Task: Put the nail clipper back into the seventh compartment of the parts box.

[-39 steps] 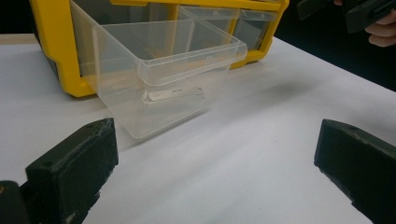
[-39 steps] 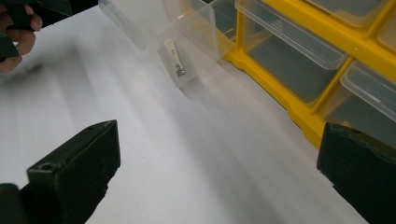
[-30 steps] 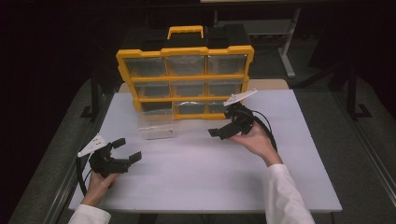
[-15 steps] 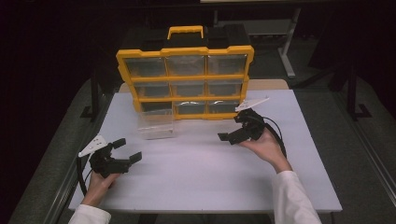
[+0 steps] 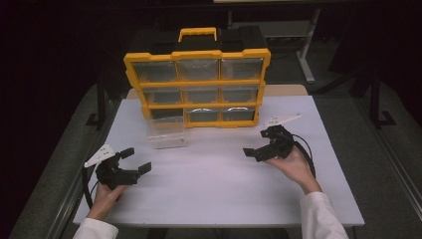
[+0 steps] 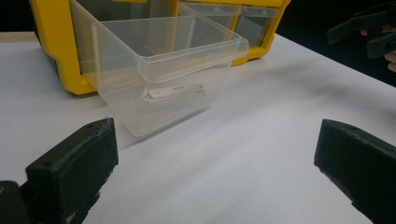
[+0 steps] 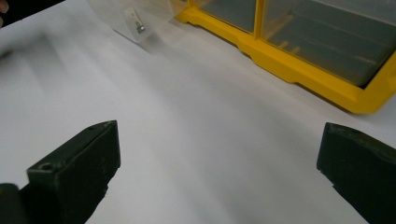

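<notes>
A yellow organiser case with clear drawers stands upright at the back of the white table. One clear drawer bin sits out on the table in front of the case's lower left. In the left gripper view, that bin holds a small flat piece. My left gripper rests near the table's left front, open and empty, with the bin just ahead of its jaws. My right gripper hovers at the right, open and empty, and faces the case's lower edge.
A black box with a yellow handle sits behind the case. Dark floor and table legs surround the table. A wide stretch of white tabletop lies between the two grippers. The right gripper appears far off in the left gripper view.
My right gripper has drawn back from the case, moving right and toward the person. The left gripper and the clear bin have stayed put.
</notes>
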The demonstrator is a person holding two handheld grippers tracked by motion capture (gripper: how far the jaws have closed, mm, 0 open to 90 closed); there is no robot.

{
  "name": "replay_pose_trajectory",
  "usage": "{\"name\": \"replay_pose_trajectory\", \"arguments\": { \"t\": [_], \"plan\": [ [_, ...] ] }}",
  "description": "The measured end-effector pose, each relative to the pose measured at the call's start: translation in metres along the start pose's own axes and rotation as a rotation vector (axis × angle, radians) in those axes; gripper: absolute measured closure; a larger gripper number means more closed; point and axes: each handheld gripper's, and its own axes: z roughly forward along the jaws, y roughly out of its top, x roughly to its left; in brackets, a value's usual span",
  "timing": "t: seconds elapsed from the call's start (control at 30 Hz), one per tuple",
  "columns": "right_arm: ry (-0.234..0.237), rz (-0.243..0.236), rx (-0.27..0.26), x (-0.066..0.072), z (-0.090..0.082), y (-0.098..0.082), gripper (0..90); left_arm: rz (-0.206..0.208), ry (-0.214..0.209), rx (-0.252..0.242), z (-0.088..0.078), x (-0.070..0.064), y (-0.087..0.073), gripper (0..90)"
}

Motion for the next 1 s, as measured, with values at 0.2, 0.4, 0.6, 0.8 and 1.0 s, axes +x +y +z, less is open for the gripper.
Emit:
{"name": "replay_pose_trajectory", "arguments": {
  "t": [0.2, 0.4, 0.6, 0.8, 1.0],
  "plan": [
    [-0.012, 0.015, -0.019, -0.003, -0.007, -0.013, 0.0, 0.001, 0.001, -0.001, 0.000, 0.000, 0.000, 0.0],
    [-0.027, 0.028, -0.020, -0.006, -0.010, -0.024, 0.0, -0.001, 0.001, -0.001, 0.001, 0.000, 0.000, 0.0],
    [-0.037, 0.023, -0.032, -0.006, -0.014, -0.032, 0.0, 0.001, 0.002, 0.001, 0.001, 0.000, 0.000, 0.0],
    [-0.053, 0.024, -0.053, -0.007, -0.019, -0.044, 0.0, 0.005, -0.001, 0.005, 0.002, -0.001, 0.000, 0.0],
    [-0.071, 0.034, -0.100, -0.009, -0.029, -0.053, 0.0, 0.005, 0.000, 0.004, 0.001, -0.001, 0.000, 0.0]
  ]
}}
